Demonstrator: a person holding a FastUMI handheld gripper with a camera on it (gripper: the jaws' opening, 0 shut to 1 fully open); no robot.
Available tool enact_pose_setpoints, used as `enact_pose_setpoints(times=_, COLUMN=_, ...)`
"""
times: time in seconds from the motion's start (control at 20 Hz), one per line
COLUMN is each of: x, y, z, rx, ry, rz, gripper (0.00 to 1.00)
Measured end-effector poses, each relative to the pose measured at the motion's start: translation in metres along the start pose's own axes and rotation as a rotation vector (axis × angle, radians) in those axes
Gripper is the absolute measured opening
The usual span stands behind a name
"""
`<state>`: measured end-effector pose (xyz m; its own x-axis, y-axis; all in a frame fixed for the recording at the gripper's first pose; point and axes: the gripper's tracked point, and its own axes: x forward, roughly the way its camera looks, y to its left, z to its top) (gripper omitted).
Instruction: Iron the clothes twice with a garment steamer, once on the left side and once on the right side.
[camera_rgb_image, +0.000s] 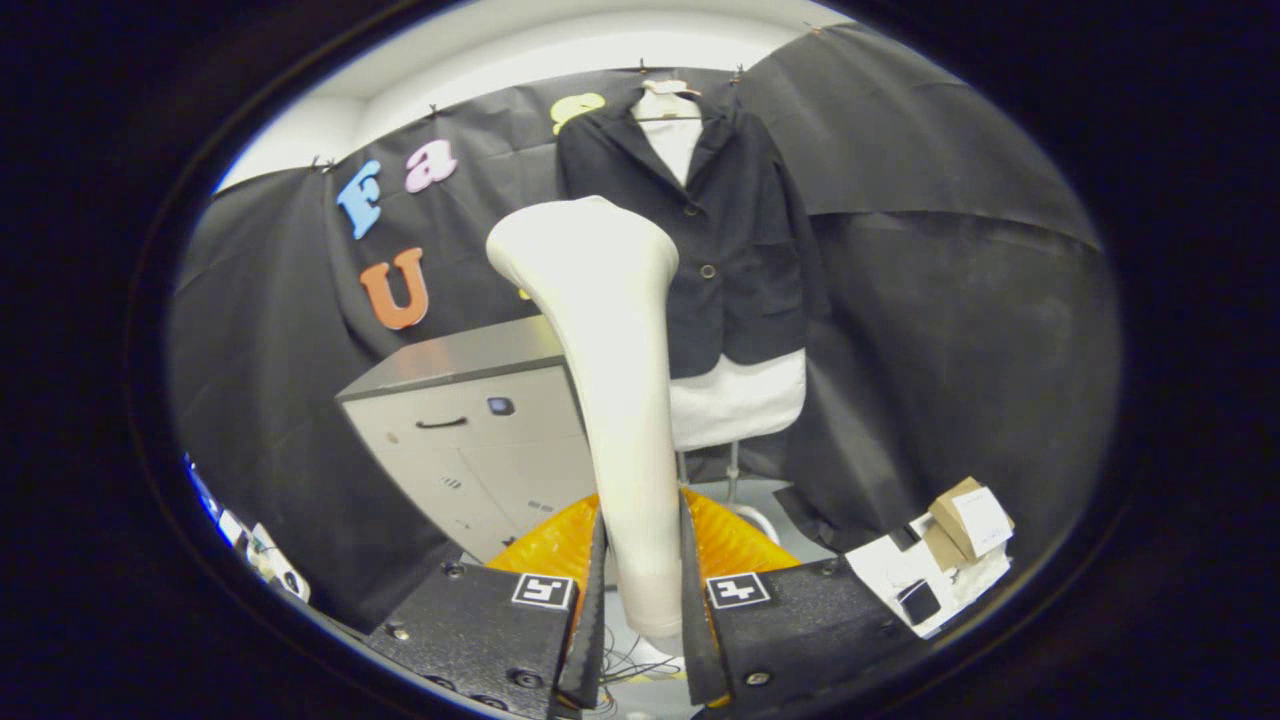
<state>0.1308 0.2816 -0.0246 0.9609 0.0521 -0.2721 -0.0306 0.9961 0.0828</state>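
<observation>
Standing clamped between claw (640, 600): steamer (610, 380)

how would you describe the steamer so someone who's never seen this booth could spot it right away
Start at the black jacket hanging on the dark cloth wall, with a grey cabinet beside it. In front of both rises the garment steamer, its handle clamped between the gripper fingers. It is the only tall, cream-white, flared-head shape here.

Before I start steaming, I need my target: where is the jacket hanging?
In the gripper view, the black jacket hangs on the booth's wall beyond the white steamer clamped between the fingers, just right of the grey cabinet.
</observation>
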Motion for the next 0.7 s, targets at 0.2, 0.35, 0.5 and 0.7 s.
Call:
enact_pose_setpoints(times=0.2, x=-0.027, y=0.032, z=-0.033, rx=-0.077, ry=0.022, rz=0.038, gripper=0.35)
enact_pose_setpoints(times=0.35, x=-0.039, y=0.045, z=-0.056, rx=-0.095, ry=0.049, rz=0.060, gripper=0.35)
enact_pose_setpoints(times=0.5, x=-0.044, y=0.051, z=-0.066, rx=-0.112, ry=0.059, rz=0.067, gripper=0.35)
enact_pose_setpoints(times=0.7, x=-0.046, y=0.054, z=-0.067, rx=-0.116, ry=0.058, rz=0.056, gripper=0.35)
